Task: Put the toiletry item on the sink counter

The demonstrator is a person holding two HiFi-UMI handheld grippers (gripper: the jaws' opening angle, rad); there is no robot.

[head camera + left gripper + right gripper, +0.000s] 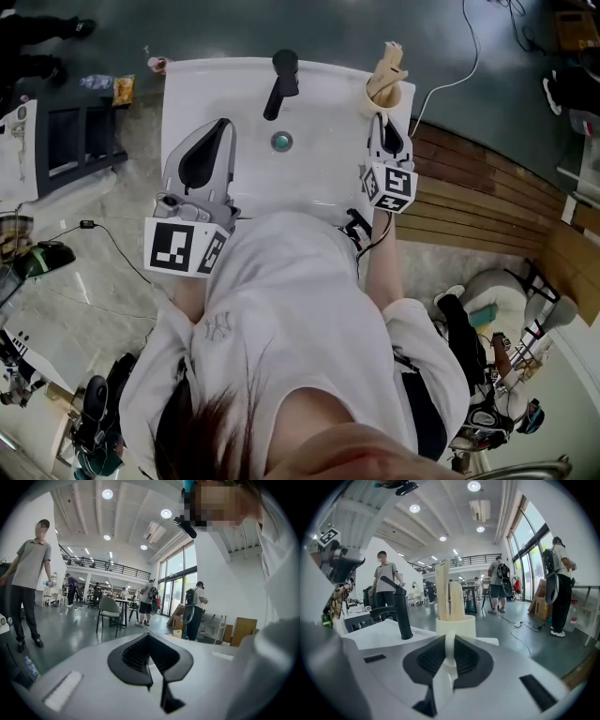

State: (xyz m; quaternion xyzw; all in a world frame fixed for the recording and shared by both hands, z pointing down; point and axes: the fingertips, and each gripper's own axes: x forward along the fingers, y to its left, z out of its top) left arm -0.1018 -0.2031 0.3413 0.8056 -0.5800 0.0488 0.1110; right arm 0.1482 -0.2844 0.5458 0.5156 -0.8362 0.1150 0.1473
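White sink table fills the centre of the head view, with a black faucet at its back edge. We note the left gripper over the sink's left side, jaws together with nothing between them. The right gripper is at the back right corner, just beside a cream cup holding upright sticks. Its jaws are clamped on a pale flat toiletry item, held off the table.
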